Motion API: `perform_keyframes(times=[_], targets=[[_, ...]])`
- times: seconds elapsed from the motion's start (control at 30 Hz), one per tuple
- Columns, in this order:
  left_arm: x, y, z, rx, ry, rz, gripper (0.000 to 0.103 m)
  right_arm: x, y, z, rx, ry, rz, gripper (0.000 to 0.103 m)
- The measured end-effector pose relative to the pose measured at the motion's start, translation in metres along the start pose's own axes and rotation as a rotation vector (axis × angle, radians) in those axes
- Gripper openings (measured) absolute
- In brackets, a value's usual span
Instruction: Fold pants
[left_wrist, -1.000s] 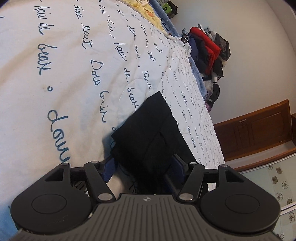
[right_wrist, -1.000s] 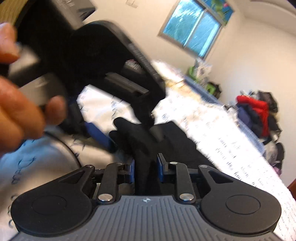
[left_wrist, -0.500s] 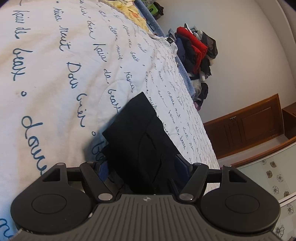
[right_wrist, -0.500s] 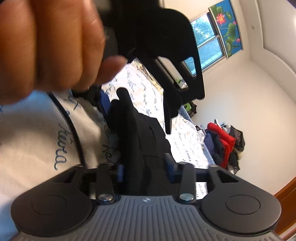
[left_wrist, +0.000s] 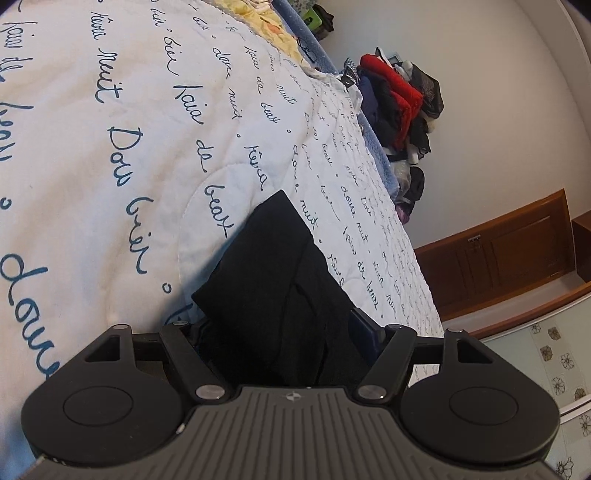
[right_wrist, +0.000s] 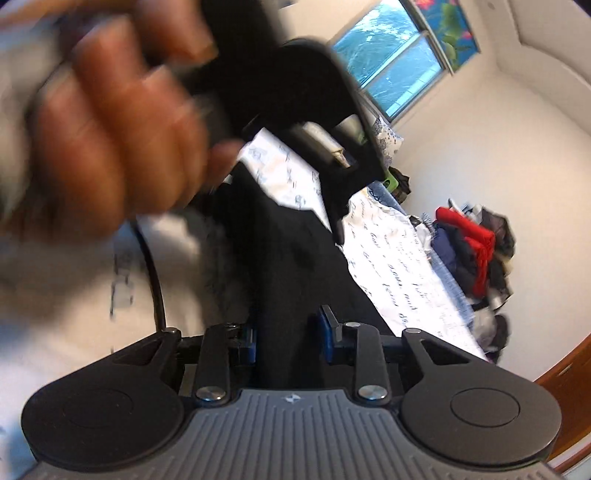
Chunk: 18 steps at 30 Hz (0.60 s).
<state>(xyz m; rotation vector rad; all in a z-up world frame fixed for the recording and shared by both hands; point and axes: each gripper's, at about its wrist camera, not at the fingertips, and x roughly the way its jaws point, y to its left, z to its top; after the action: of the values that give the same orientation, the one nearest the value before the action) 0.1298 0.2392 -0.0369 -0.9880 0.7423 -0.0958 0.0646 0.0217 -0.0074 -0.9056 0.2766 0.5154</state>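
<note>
Pants (left_wrist: 280, 295) lie folded, lower centre of frame, on the lettered quilt (left_wrist: 110, 147). Left gripper (left_wrist: 284, 332) has just spread wider around them; right gripper (right_wrist: 288, 332) pinches the fold, so releasing looks near

"Dors bien", "de beaux" on quilt (left_wrist: 110, 155)

Your bed (left_wrist: 110, 155) wears a white quilt with blue script; the folded black pants (left_wrist: 273, 280) lie on it near its right edge.

Left tongs (left_wrist: 284, 325) spread wide; right tongs (right_wrist: 290, 332) narrow, apparently pinching; left hand (right_wrist: 110, 122) blurred.
</note>
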Motion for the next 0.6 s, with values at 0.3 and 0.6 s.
perform_keyframes(times=[0.3, 0.6], targets=[[0.010, -0.017, 0.000, 0.119, -0.003, 0.084, 0.037, 0.024, -0.018, -0.002, 0.102, 0.028, 0.057, 0.017], [0.007, -0.024, -0.009, 0.201, -0.037, 0.110, 0.028, 0.022, -0.060, -0.003, 0.209, -0.008, 0.244, 0.025]])
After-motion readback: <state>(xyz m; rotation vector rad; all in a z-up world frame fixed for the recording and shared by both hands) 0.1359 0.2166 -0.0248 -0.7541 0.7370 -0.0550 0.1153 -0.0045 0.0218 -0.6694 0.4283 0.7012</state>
